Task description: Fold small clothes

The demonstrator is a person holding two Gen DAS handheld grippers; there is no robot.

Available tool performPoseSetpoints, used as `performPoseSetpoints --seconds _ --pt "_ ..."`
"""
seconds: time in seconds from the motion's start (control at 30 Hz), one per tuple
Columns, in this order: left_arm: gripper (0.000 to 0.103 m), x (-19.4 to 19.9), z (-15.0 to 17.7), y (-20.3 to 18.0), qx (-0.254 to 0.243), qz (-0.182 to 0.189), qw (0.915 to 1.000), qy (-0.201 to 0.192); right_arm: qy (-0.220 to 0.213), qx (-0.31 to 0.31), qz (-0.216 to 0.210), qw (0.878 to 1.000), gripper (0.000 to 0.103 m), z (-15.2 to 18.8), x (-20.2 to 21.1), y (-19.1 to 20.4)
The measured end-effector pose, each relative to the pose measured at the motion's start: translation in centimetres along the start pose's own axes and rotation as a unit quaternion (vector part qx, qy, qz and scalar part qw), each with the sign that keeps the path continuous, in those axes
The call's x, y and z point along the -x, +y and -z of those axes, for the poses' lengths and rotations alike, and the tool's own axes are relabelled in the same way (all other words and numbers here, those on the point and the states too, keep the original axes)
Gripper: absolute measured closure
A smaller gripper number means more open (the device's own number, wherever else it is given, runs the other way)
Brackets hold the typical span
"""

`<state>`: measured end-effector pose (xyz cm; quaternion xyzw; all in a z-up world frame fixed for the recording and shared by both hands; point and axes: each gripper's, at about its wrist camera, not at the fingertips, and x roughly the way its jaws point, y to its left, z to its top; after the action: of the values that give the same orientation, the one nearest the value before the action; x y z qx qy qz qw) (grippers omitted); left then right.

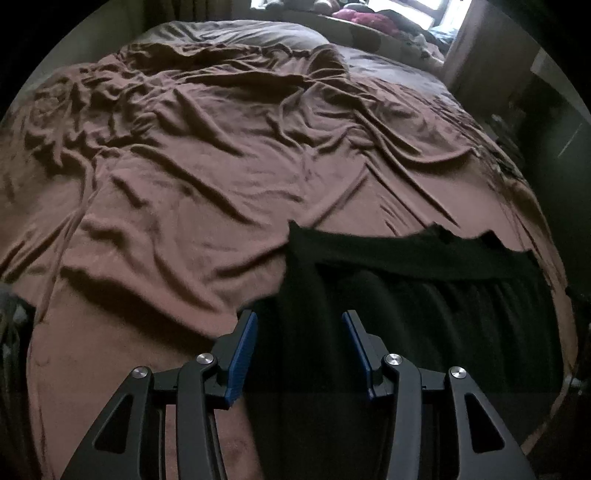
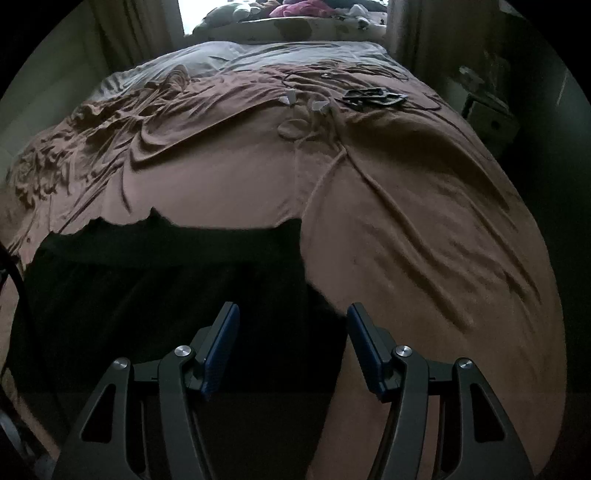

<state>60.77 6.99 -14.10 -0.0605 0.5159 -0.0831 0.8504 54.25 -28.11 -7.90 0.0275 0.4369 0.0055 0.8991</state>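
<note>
A black garment (image 1: 424, 295) lies spread on the near part of the brown bed cover (image 1: 192, 177). In the left wrist view it fills the lower right; in the right wrist view the garment (image 2: 155, 288) fills the lower left. My left gripper (image 1: 299, 325) is open, hovering over the garment's left edge, nothing between its blue pads. My right gripper (image 2: 293, 317) is open over the garment's right edge, also holding nothing. The garment's far edge is ragged and uneven; its near part is hidden in shadow.
The wrinkled brown bed cover (image 2: 406, 221) stretches far ahead. Dark cords and small white items (image 2: 373, 98) lie near the far right of the bed. Pink and mixed clothes (image 2: 303, 7) pile on the window ledge. A side stand (image 2: 487, 118) sits at right.
</note>
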Motion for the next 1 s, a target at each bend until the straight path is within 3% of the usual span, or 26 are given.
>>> performPoseSetpoints --seconds 0.4,0.57,1.0 --pt "0.053 3.7 7.5 -2.0 -0.006 0.004 1.0000 -0.005 0.000 -0.023 0.005 1.000 0.044 6.7 6.0 0.6" --pt "0.053 4.5 11.1 -1.9 0.015 0.002 0.9999 -0.003 0.001 -0.018 0.023 1.000 0.044 9.5 7.7 0.9" --pt "0.048 3.6 17.6 -1.0 0.055 -0.009 0.9984 0.011 0.013 -0.040 0.017 0.999 0.044 14.7 8.3 0.9"
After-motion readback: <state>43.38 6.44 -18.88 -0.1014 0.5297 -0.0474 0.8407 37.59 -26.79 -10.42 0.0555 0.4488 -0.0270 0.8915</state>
